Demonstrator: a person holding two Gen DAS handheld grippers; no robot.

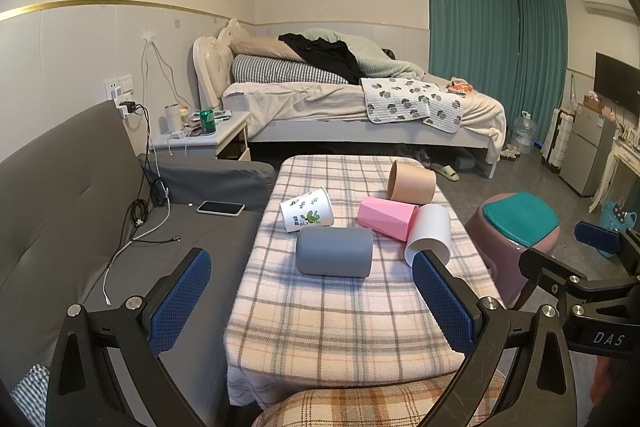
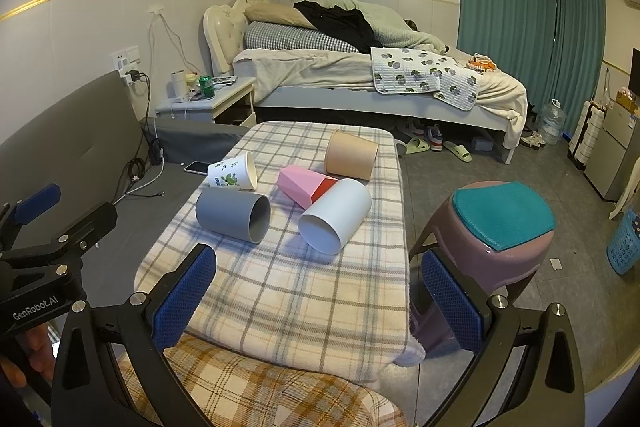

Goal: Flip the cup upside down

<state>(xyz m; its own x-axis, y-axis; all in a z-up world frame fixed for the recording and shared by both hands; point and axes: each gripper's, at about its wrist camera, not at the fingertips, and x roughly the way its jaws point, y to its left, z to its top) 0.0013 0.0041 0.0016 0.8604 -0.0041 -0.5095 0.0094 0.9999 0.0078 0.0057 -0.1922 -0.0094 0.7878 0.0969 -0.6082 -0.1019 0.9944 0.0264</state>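
Note:
Several cups lie on their sides on a plaid-covered table (image 1: 320, 327) (image 2: 288, 299): a grey cup (image 1: 334, 257) (image 2: 232, 213), a white cup (image 1: 428, 233) (image 2: 334, 215), a pink faceted cup (image 1: 386, 217) (image 2: 304, 185), a beige cup (image 1: 412, 183) (image 2: 351, 155) and a leaf-printed white cup (image 1: 307, 211) (image 2: 233, 173). My left gripper (image 1: 312, 297) is open and empty, near the table's front, short of the grey cup. My right gripper (image 2: 320, 289) is open and empty over the table's front right part.
A grey sofa (image 1: 80, 211) with a phone (image 1: 221, 207) and cables lies left of the table. A purple stool (image 2: 496, 239) with a teal cushion stands right of it. A bed (image 1: 360, 107), nightstand and slippers are behind.

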